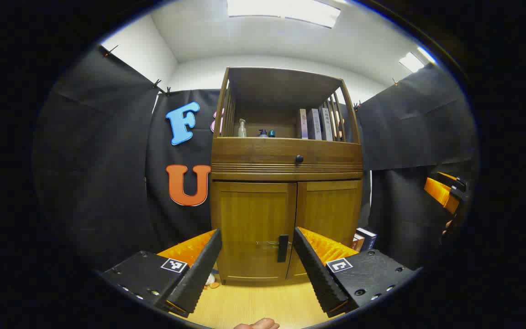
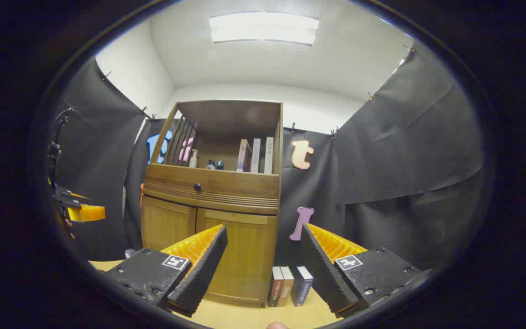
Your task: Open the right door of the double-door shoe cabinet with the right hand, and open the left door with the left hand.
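Shoe cabinet (image 1: 286, 228) upright, both doors closed, black handle (image 1: 283, 248) vertical at centre seam. Books (image 2: 290, 285) stand beside its right side. Left tool (image 1: 257, 265) and right tool (image 2: 263, 269) both spread, holding nothing.

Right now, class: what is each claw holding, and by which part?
Nothing. The left claw and right claw are both open, short of the cabinet, its doors shut.

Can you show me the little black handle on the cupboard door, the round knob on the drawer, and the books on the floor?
Black bar door handle (image 1: 283, 248), left gripper view, its middle.
Round dark drawer knob (image 1: 299, 159), left gripper view, its front.
Upright books on the floor (image 2: 290, 285), right gripper view, a spine.
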The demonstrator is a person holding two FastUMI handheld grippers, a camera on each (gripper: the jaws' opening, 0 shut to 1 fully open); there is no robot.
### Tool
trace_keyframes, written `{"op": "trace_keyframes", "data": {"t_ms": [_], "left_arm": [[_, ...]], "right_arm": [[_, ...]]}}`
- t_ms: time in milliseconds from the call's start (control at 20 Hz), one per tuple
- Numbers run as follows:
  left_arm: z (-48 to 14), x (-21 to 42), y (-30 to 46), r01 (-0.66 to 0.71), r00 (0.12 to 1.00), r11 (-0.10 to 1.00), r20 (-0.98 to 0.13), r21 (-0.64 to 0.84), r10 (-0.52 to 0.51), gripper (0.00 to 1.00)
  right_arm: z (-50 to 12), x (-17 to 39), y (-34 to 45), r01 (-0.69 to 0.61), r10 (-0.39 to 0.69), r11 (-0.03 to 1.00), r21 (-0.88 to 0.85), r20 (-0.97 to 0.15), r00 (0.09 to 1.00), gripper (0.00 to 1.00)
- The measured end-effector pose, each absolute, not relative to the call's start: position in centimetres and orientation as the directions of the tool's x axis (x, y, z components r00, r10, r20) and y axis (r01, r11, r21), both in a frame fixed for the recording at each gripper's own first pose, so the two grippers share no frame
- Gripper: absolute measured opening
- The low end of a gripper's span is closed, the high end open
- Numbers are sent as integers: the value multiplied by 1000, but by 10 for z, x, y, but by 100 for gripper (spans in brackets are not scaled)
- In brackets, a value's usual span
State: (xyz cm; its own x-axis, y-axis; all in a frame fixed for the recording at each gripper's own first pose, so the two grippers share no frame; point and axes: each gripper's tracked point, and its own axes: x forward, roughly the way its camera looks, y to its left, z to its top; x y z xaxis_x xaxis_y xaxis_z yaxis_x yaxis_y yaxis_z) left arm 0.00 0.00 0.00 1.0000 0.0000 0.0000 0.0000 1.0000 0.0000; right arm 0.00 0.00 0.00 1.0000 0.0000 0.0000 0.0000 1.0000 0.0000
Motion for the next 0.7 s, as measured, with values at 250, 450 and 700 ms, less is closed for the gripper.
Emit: {"op": "trace_keyframes", "data": {"t_ms": [250,450,700], "left_arm": [[-6,6,-2,-26,999,998,-22,54,28,95],[-9,14,10,-49,998,998,-30,30,50,96],[-11,19,17,-66,998,997,-13,40,66,96]], "right_arm": [[-17,14,21,-52,52,999,-1,-79,995,100],[-21,19,38,-74,71,997,-30,-88,994,100],[-21,25,45,-63,62,998,-22,-67,996,100]]}}
